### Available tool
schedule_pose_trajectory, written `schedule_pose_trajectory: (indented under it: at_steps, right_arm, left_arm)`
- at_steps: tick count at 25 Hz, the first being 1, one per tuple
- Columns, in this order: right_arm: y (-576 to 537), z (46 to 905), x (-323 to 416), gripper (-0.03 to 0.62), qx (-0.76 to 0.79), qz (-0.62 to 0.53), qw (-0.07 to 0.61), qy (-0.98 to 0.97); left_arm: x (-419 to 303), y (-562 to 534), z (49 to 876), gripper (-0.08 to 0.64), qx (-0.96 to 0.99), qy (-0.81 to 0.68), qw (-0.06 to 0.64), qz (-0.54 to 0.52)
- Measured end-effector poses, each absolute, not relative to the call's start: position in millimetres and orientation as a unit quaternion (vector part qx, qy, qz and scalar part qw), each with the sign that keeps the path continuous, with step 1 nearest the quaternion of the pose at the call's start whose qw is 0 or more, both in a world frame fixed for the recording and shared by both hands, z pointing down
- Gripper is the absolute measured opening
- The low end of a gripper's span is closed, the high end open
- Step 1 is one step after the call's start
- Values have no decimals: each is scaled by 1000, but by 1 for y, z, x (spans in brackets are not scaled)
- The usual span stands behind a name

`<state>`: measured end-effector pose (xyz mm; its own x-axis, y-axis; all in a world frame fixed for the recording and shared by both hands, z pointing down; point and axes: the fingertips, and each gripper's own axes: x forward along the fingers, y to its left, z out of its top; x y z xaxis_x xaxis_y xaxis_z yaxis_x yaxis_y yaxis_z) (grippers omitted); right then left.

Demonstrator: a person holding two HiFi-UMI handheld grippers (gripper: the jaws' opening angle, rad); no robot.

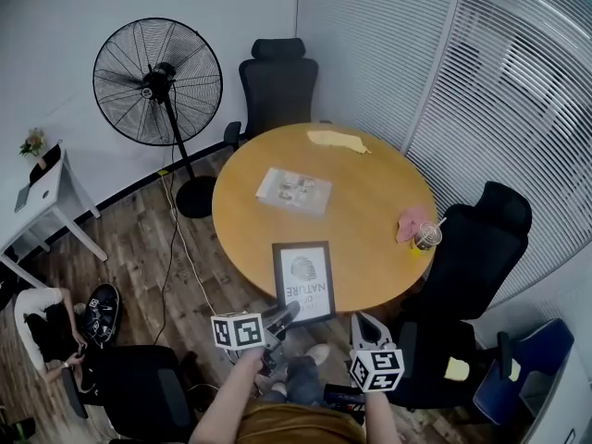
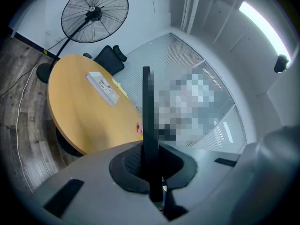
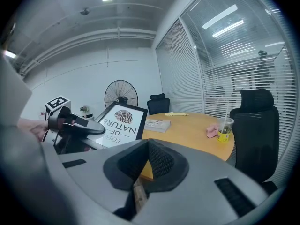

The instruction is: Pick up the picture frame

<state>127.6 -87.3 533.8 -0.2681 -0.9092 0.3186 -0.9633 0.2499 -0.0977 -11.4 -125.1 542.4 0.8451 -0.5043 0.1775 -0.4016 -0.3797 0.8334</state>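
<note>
The picture frame (image 1: pixel 303 280), black-edged with a white print of a leaf and lettering, is tilted up over the near edge of the round wooden table (image 1: pixel 370 220). My left gripper (image 1: pixel 285 314) is shut on the frame's lower edge. In the left gripper view the frame (image 2: pixel 149 125) shows edge-on as a black bar between the pads. In the right gripper view the frame (image 3: pixel 119 121) leans at the left, held by the left gripper (image 3: pixel 77 125). My right gripper (image 1: pixel 363 324) hovers just right of the frame, shut, with nothing between its pads (image 3: pixel 159 159).
On the table lie a magazine (image 1: pixel 294 191), a yellow cloth (image 1: pixel 338 140), a pink cloth (image 1: pixel 411 220) and a drink cup (image 1: pixel 426 237). Black office chairs (image 1: pixel 275 86) (image 1: pixel 476 248) stand around it. A floor fan (image 1: pixel 157 81) stands at the left, and a seated person (image 1: pixel 46 326) at lower left.
</note>
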Motion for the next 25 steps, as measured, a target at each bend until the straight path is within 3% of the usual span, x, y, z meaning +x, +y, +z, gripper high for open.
schedule_pose_trajectory:
  at_steps: [25]
  right_arm:
    - [-89,536,131,12,597,139,103,-783]
  left_arm:
    - [-9,-127,547,40,821,-268,500,-58]
